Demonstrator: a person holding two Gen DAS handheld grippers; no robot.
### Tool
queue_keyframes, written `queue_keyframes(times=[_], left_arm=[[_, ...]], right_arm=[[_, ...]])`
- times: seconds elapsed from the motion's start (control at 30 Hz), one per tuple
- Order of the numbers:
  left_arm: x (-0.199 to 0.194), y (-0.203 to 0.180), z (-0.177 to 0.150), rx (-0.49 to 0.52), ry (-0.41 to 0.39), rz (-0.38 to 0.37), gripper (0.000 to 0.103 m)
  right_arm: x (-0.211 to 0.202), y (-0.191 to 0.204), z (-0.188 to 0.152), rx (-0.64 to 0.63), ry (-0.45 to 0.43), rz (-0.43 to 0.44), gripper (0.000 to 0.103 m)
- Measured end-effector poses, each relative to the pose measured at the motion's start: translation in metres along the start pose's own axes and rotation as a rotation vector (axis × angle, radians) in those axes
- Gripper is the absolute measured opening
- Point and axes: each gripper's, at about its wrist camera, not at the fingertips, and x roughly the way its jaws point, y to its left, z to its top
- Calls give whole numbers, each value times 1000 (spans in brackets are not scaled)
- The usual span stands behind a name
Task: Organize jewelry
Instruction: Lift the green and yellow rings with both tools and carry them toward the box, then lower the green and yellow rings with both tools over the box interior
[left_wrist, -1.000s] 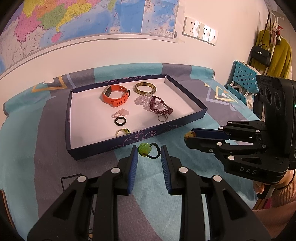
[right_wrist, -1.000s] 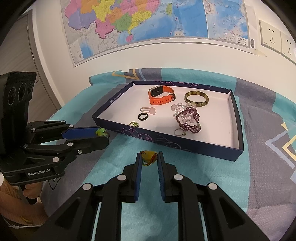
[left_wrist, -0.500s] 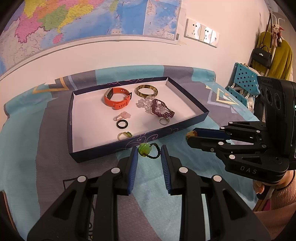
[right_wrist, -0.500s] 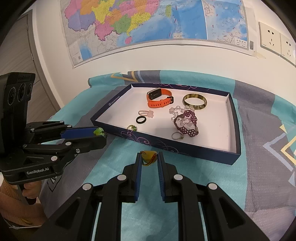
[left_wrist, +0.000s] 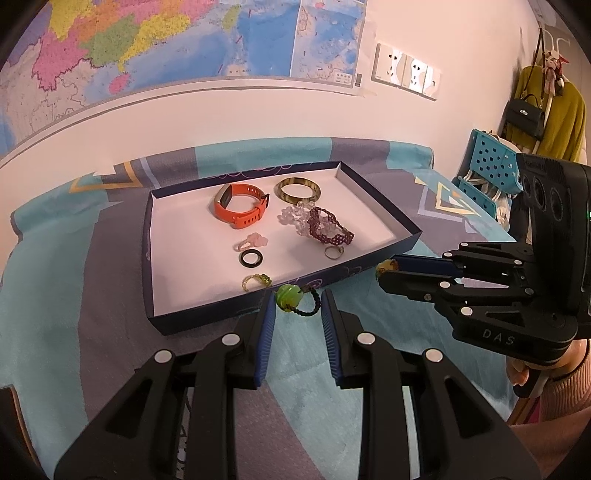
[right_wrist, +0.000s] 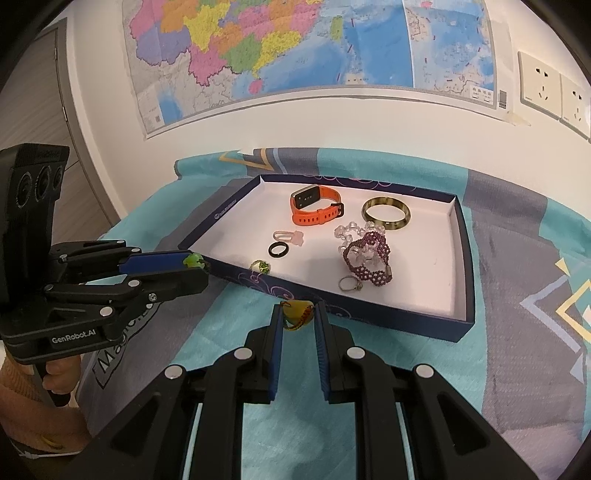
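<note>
My left gripper (left_wrist: 297, 301) is shut on a green bead ring (left_wrist: 290, 296) with a black cord loop, held above the cloth just before the near wall of the dark blue tray (left_wrist: 391, 216). My right gripper (right_wrist: 298, 314) is shut on a yellow bead ring (right_wrist: 295, 314), also above the cloth near the tray's front wall (right_wrist: 332, 301). Each gripper shows in the other's view, left (right_wrist: 195, 260) and right (left_wrist: 386, 267). In the tray lie an orange watch band (left_wrist: 240, 206), a bangle (left_wrist: 297, 189), beaded bracelets (left_wrist: 325, 227) and several rings.
The tray sits on a teal and grey cloth (left_wrist: 85, 295) over a table against a wall with a map. A blue perforated chair (left_wrist: 487, 173) and hanging clothes stand at the right. A dark mat with white lettering (right_wrist: 118, 347) lies on the cloth at the left.
Both grippers have lifted and drawn back slightly from the tray, each keeping its bead ring. The tray's contents have not moved.
</note>
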Motion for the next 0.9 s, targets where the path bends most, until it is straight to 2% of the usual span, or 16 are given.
queue_keyframes(times=[0.9], left_arm=[[5, 4, 13, -4, -12, 4, 26]], right_arm=[[5, -6, 13, -1, -12, -3, 15]])
